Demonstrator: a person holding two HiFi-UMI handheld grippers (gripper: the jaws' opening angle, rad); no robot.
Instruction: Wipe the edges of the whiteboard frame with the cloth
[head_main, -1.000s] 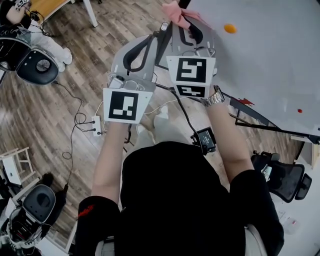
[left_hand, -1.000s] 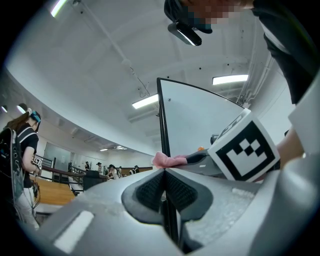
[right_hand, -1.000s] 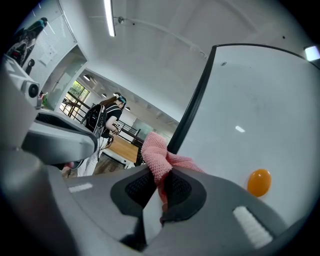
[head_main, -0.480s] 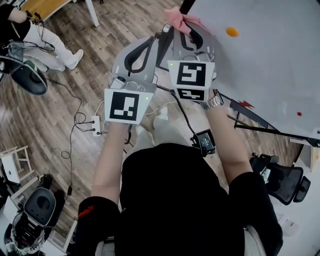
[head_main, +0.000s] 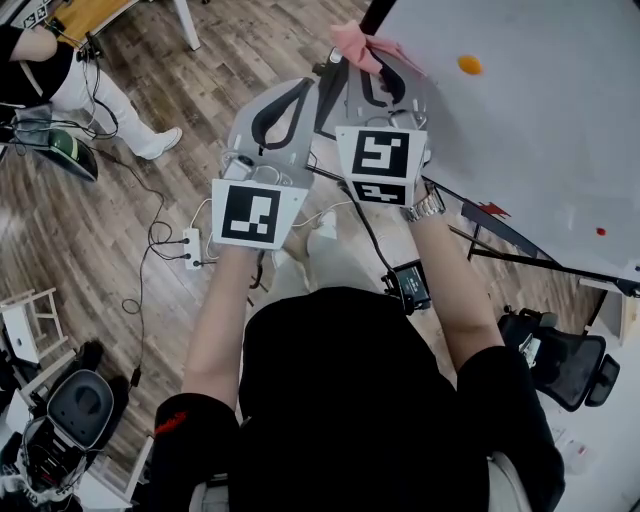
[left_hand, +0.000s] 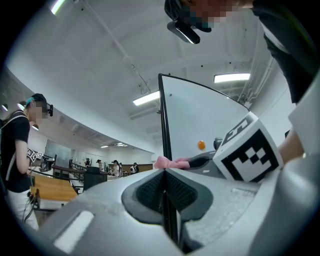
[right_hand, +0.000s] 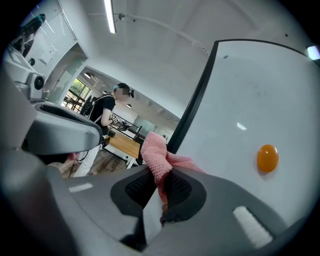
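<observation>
Pink knitted cloth (right_hand: 154, 152) bunches from right tool (right_hand: 160, 186).

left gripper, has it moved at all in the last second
No. In the head view the left gripper stays just up and right of the white power strip, as before.

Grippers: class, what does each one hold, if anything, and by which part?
The right gripper pinches the pink cloth by its bunched lower end; the rest sticks out past the jaws. The left gripper is shut on nothing.
</observation>
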